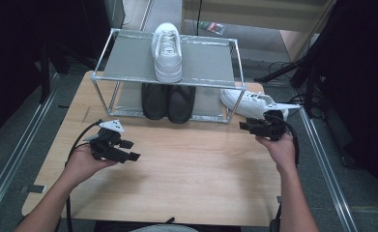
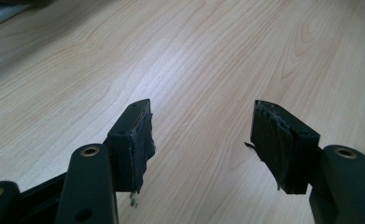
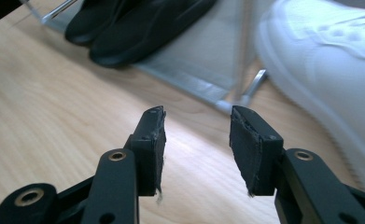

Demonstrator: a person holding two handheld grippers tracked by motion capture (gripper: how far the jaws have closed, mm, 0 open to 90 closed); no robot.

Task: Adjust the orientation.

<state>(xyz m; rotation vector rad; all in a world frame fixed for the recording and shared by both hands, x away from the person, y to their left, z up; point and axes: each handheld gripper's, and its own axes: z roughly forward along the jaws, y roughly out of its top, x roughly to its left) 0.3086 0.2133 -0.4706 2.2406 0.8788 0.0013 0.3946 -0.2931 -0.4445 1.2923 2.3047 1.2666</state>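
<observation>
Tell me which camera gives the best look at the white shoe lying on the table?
The high view: the white shoe on the table lies whole beside the rack, just beyond the right gripper. The right gripper view catches part of it, blurred, at the right. The left gripper view looks at bare tabletop.

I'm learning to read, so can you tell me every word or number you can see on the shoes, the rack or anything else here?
No words, numbers or signs can be read anywhere.
White shoe on the rack: no readable brand or label.
White shoe on the table: blurred in the right gripper view, nothing readable.
Black shoes: plain, no lettering.
Small packet on the floor behind the rack: too small and blurred to read.
</observation>
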